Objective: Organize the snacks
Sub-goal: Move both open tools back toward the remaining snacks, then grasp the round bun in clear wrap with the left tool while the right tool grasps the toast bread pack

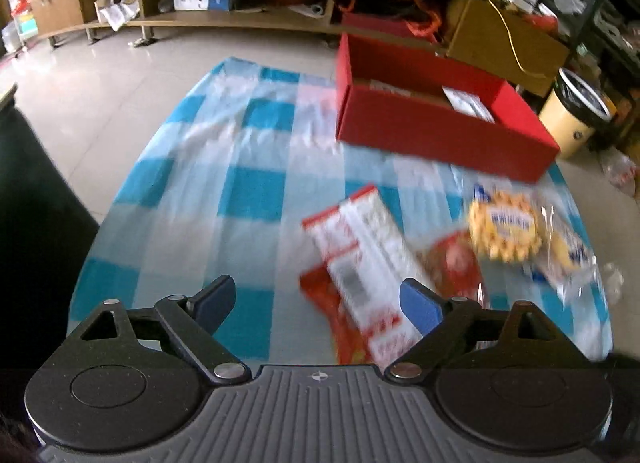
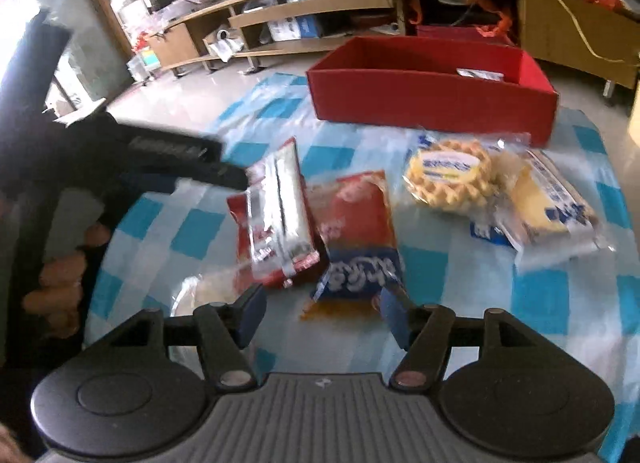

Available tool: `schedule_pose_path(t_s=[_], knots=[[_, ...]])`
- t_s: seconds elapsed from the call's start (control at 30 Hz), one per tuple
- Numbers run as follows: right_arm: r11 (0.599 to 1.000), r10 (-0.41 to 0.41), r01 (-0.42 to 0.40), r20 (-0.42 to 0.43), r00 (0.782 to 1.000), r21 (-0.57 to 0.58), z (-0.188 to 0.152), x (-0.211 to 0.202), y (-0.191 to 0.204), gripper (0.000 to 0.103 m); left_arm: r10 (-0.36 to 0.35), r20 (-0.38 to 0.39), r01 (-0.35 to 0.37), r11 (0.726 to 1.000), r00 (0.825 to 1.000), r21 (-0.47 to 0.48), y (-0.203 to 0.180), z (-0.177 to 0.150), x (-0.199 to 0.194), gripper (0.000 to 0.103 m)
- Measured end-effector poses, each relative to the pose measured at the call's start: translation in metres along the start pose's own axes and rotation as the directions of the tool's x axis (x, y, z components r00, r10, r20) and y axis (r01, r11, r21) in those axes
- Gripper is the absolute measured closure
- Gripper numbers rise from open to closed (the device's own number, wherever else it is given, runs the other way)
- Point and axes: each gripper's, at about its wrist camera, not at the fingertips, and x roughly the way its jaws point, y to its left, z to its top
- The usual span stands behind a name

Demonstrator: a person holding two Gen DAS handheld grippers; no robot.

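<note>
On the checked cloth [image 2: 192,231] snack packets [image 2: 356,223] crowd before the red box [image 2: 432,103], both claws wide

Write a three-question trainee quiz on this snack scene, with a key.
1. True or false: the red box is completely empty.
2. Which snack lies nearest the red box? A) round waffle pack B) silver-and-red packet
3. Fill in: both the left gripper and right gripper are ____.

Key: 1 false, a white packet lies inside; 2 A; 3 open.
</note>
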Motion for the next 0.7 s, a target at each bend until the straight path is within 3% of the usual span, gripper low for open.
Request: schedule_pose_path(t_s=[0.27,0.43,0.7], knots=[[0.997,-0.061,0.061,0.009,0.998,0.049,-0.002,-0.012,-0.018,0.044,-0.059,-0.097,0.054,0.997,0.994,-0.051,0.011,-0.034,-0.005,0.009],[0.997,-0.049,0.046,0.035,0.998,0.066,0.0,-0.013,-0.022,0.044,-0.064,-0.124,0.052,0.994,0.99,-0.094,0.003,-0.05,-0.003,0.006],[0.995,-0.058,0.056,0.018,0.998,0.079,-0.012,-0.01,-0.031,0.044,0.034,-0.152,-0.031,0.999,0.988,0.02,-0.027,-0.059,0.019,0.009]])
